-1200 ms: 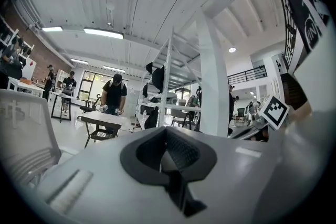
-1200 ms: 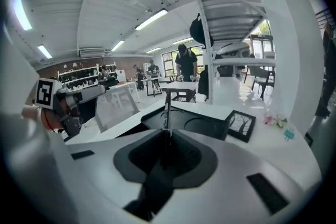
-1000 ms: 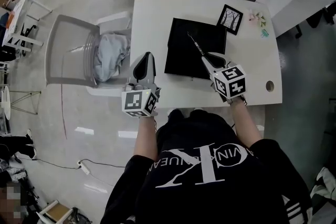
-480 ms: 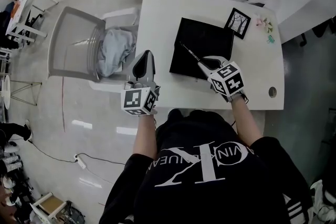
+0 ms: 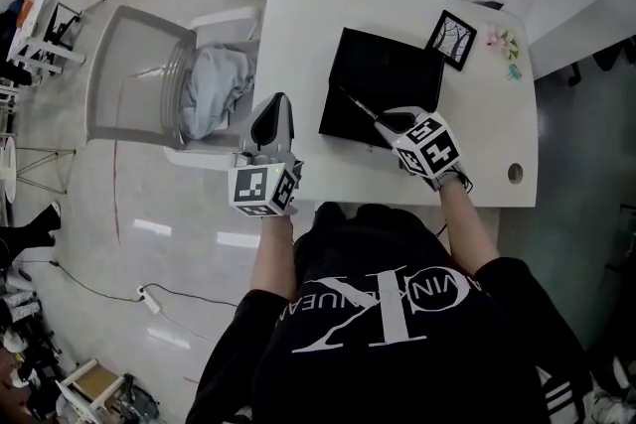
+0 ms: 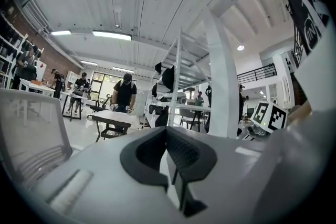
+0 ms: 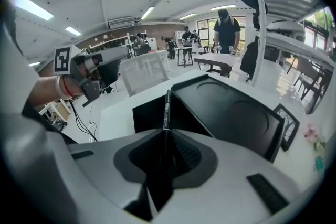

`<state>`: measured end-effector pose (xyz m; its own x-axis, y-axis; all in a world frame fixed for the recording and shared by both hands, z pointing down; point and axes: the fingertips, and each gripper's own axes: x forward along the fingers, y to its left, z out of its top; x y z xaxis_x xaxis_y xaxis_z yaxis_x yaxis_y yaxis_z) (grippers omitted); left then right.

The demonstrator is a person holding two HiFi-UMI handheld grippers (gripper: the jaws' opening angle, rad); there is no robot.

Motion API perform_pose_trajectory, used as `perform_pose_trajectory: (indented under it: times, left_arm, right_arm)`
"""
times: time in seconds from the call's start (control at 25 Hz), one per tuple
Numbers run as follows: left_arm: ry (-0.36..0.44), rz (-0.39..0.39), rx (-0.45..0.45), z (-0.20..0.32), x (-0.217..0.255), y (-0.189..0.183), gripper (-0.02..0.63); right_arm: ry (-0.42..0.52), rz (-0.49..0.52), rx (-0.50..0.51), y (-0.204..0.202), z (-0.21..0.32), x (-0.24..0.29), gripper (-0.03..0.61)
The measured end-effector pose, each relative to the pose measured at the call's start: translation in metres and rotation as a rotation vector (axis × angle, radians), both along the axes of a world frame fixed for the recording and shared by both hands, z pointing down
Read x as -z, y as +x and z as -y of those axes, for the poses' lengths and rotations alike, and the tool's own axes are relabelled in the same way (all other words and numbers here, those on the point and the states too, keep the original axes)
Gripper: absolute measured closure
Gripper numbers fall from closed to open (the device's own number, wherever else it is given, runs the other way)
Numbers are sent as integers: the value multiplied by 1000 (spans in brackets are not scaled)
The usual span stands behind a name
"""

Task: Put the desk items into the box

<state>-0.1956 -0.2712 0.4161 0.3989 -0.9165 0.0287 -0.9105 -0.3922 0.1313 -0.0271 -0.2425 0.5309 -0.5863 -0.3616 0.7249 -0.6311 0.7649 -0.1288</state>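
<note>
The right tool (image 5: 389,121), clenched on the black pen (image 5: 359,103), has drawn it back low over the black box (image 5: 393,65), so a drop looks close, while the left tool (image 5: 274,110) stays closed on nothing.

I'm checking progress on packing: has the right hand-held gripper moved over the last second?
Yes. The right hand-held gripper, shut on the pen, has shifted left across the black box; the pen's tip now lies nearer the box's left edge.

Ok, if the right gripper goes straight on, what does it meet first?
Probably the black box: the pen in the right gripper points at it, though depth is unclear.
</note>
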Motion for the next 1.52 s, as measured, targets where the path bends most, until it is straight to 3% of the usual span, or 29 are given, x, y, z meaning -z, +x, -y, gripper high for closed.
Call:
perform_pose_trajectory:
  times: [0.88,1.52]
  left_arm:
    - [-52,-4,24,-3,-19,-12,603]
    - [-72,-5,31,0,-26,-20,603]
  right_arm:
    - [-51,-235,154,-4,-7,-37,511]
    - [-38,-319,233,-11,-2,-49,511]
